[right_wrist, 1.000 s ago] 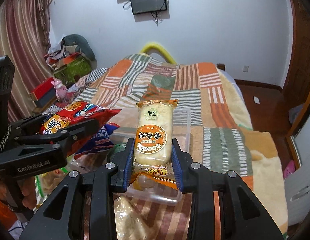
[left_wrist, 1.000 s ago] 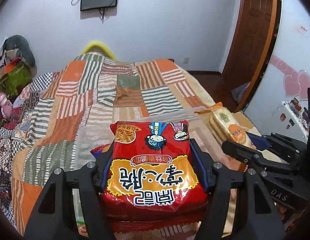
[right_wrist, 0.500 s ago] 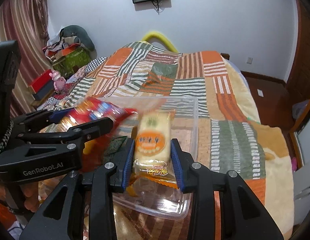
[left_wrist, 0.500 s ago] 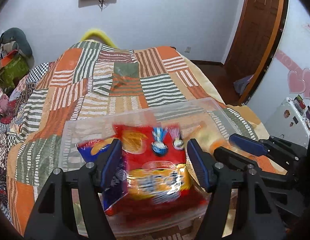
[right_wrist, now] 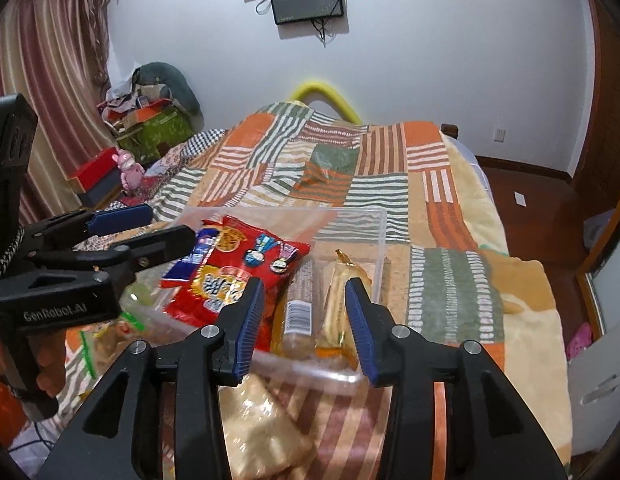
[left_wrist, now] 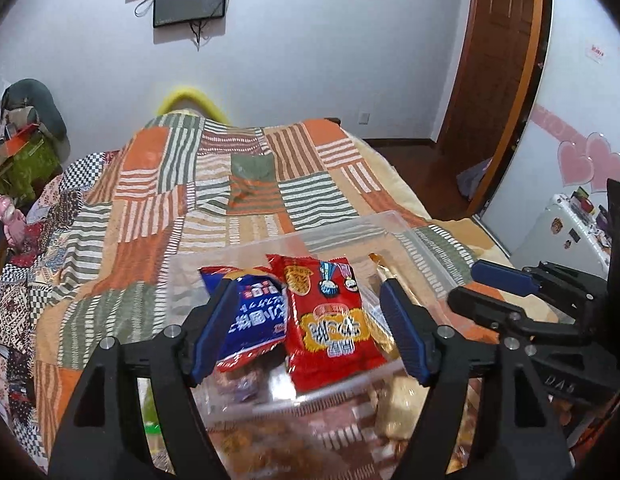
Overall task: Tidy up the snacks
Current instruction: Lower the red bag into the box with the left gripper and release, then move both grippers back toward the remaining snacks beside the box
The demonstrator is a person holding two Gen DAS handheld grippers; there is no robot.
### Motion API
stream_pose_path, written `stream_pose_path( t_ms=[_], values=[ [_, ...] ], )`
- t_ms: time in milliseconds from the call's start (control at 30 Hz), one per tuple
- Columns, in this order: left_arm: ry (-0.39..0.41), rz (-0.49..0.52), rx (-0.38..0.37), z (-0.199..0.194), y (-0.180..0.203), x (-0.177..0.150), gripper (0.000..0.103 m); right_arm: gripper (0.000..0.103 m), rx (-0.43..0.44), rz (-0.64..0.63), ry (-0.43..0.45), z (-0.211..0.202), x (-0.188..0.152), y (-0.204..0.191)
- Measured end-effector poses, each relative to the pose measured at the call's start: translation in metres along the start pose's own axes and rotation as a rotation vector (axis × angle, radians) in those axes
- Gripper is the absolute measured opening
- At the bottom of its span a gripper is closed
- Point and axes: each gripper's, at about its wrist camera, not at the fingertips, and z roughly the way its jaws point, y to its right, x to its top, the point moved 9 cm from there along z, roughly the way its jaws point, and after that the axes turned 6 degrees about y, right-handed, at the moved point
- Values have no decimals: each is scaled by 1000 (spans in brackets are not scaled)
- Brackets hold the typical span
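A clear plastic bin (left_wrist: 394, 222) (right_wrist: 380, 240) sits on the patchwork bed. Inside lie a red snack bag (left_wrist: 330, 320) (right_wrist: 238, 276), a blue snack bag (left_wrist: 254, 316) (right_wrist: 194, 258) and yellow rice-cracker packs (right_wrist: 338, 300) (left_wrist: 384, 276). My left gripper (left_wrist: 310, 328) is open and empty just above the near rim of the bin; it also shows in the right wrist view (right_wrist: 158, 228). My right gripper (right_wrist: 306, 320) is open and empty over the cracker packs; it shows at the right of the left wrist view (left_wrist: 482, 288).
More snack packs lie in front of the bin (right_wrist: 258, 420) (left_wrist: 394, 404). The patchwork blanket (left_wrist: 238, 184) covers the bed beyond. A white cabinet (left_wrist: 566, 236) stands at the right, clutter and boxes (right_wrist: 150, 128) at the left.
Both grippers opened and let go: the red bag and the cracker pack dropped into the clear bin. Both grippers have drawn back and up a little.
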Motion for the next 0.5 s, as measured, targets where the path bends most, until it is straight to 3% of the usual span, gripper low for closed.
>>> stream_pose_path(
  t_ms=[233,500],
  values=[
    [16,5,24,-42,-12,-16,82,42,11,1,3,-28,-15,-9],
    [-17,15,48,-73,-24,-55,87,55,17,-3,-30,-44,-44,-20]
  ],
)
